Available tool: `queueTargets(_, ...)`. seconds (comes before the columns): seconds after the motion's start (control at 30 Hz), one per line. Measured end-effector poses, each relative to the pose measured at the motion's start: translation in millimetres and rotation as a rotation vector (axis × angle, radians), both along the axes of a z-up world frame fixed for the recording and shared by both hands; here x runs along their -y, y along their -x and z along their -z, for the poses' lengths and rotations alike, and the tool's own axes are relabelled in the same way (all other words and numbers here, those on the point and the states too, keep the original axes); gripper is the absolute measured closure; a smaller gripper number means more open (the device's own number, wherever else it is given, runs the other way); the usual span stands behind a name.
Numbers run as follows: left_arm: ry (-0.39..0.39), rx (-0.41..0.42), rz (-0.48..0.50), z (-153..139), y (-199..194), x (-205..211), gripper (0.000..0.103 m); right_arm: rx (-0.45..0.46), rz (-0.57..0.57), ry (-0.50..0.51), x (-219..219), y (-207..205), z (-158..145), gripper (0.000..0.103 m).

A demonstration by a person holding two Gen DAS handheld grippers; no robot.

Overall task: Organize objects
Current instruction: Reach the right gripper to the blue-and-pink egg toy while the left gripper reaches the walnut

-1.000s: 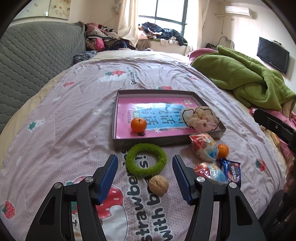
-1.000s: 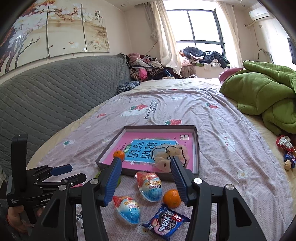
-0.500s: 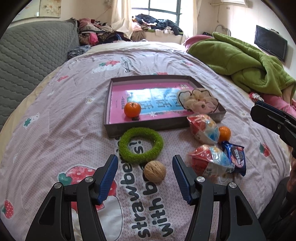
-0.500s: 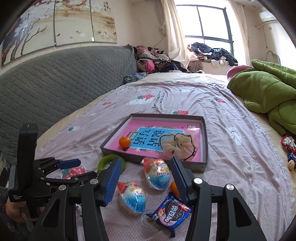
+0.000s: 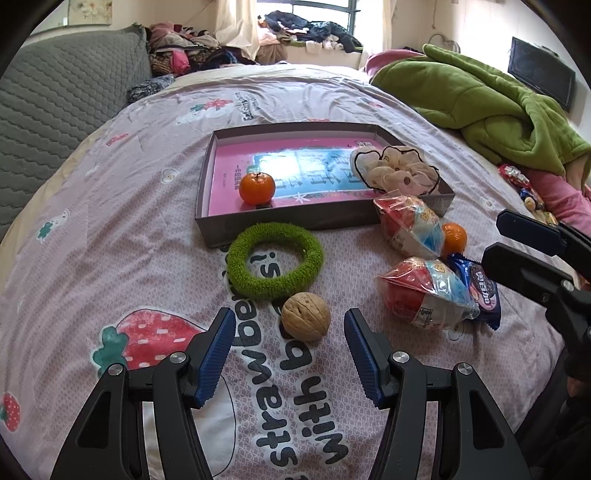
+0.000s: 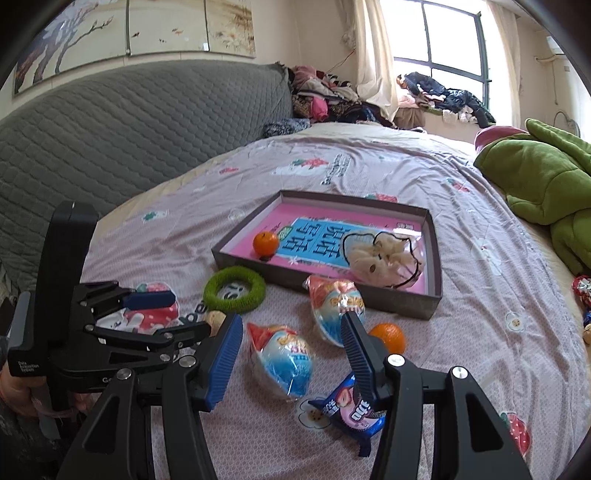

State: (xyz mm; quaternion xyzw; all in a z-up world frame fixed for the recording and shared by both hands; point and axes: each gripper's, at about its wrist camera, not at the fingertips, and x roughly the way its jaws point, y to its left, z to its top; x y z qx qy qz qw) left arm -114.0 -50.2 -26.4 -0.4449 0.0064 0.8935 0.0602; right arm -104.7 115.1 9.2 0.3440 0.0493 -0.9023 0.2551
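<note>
A shallow box [image 5: 284,223] [image 6: 430,258] with a pink bottom lies on the bed, holding an orange [image 5: 257,188] [image 6: 265,242] and a cream scrunchie [image 5: 395,170] [image 6: 380,254]. In front of it lie a green fuzzy ring [image 5: 274,260] [image 6: 234,290], a walnut [image 5: 305,320] [image 6: 215,318], two wrapped toy eggs [image 5: 424,295] [image 6: 282,360], a second orange [image 5: 453,238] [image 6: 388,336] and a blue cookie packet [image 5: 480,288] [image 6: 351,411]. My left gripper [image 5: 290,323] is open, its fingers flanking the walnut. My right gripper [image 6: 291,332] is open above the nearer egg.
A green blanket [image 5: 480,99] is heaped at the right of the bed. A grey quilted headboard [image 6: 129,122] stands at the left. Clothes are piled by the window [image 5: 306,33]. Small wrapped sweets [image 6: 583,291] lie at the right edge.
Both grippers have moved forward and down toward the objects. The walnut now sits between my left fingertips, and the nearer egg lies between my right fingers. Both stay open.
</note>
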Motion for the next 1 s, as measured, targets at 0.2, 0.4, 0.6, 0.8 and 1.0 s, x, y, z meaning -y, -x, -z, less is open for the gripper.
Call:
queueTargets(0.2,-0.005,0.028,0.001,5.2,1.3,0.7,0.04,0.012,-0.011,-0.017,2.9,-0.8,5.4,0.048)
queueTargets(0.4,-0.005,0.039,-0.002,7.4,1.5,1.0,0.04,0.049,-0.021,-0.024,4.3,2.3,12.5,0.048)
queueTargets(0.6,-0.002,0.056,-0.006,9.4,2.9,2.3,0.04,0.086,-0.038,-0.052,8.5,3.7,22.2,0.048)
queueTargets(0.8,-0.002,0.064,-0.004,10.6,4.0,2.0,0.04,0.098,-0.056,-0.076,12.7,2.1,28.4,0.048)
queueTargets(1.0,-0.02,0.057,-0.011,9.7,4.3,4.2,0.04,0.1,-0.06,-0.102,13.9,2.2,32.9,0.048)
